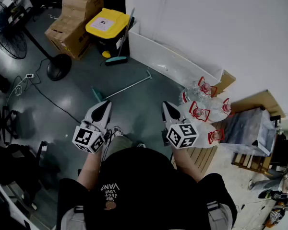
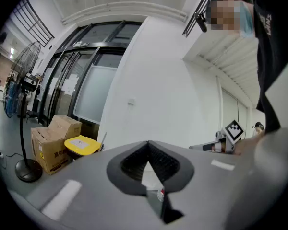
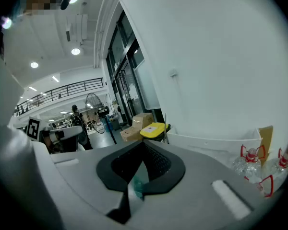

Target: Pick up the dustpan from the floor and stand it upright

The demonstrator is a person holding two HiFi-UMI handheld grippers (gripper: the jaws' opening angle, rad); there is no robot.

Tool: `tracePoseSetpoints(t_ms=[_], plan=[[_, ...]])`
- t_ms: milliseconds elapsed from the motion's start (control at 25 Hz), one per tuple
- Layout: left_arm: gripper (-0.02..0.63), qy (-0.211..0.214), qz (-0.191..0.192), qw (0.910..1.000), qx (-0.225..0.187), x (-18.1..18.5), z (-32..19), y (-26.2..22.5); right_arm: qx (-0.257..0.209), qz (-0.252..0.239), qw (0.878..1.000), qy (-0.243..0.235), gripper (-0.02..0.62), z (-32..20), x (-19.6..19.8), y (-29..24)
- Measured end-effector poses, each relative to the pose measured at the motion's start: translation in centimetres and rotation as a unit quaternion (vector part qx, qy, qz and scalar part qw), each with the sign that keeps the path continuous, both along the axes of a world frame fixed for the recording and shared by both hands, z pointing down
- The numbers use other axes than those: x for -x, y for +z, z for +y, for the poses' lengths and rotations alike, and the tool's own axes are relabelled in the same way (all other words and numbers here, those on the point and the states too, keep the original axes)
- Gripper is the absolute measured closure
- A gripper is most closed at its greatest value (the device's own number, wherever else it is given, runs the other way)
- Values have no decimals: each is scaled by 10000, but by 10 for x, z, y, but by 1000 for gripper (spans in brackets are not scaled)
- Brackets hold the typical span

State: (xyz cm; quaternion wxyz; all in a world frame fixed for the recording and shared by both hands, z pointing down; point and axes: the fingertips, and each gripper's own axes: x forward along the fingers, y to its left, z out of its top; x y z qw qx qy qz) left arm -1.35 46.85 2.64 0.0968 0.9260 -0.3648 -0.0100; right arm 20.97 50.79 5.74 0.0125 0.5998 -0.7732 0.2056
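The dustpan (image 1: 97,94) lies flat on the grey floor: a teal pan with a long metal handle (image 1: 129,86) that runs up and right toward the wall. In the head view my left gripper (image 1: 105,104) hovers just below the pan and hides part of it. The jaws are shut and empty. My right gripper (image 1: 167,105) is held further right, level with the left one, also shut with nothing in it. In the left gripper view (image 2: 148,144) and the right gripper view (image 3: 144,145) the jaws meet with only a narrow slit between them.
A teal broom (image 1: 116,59) leans by a black bin with a yellow lid (image 1: 108,24). Cardboard boxes (image 1: 76,18) and a fan's round base (image 1: 59,66) stand at the left. Large water bottles (image 1: 204,105) and a wooden pallet (image 1: 201,157) are on the right. A cable (image 1: 48,98) crosses the floor.
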Motion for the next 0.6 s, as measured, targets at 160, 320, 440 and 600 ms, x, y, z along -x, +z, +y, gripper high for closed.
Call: tracePoseSetpoints(t_ms=[160,320,440,600], plan=[[554,-3,76,10000,-10,-6,-13,2,-121,-166,9997,-138,593,-15,1,-2],[552,34,15,10000,71,-8,-43,15,-227,-128,9997,19,589,-39,0,2],[552,296,41,9994,187,-7,-72,23,-183,-146,9995,214,514,-67,4,7],[548,611,-21,9976,325,1,-122,30,-14,-173,9991,381,511,-114,14,15]])
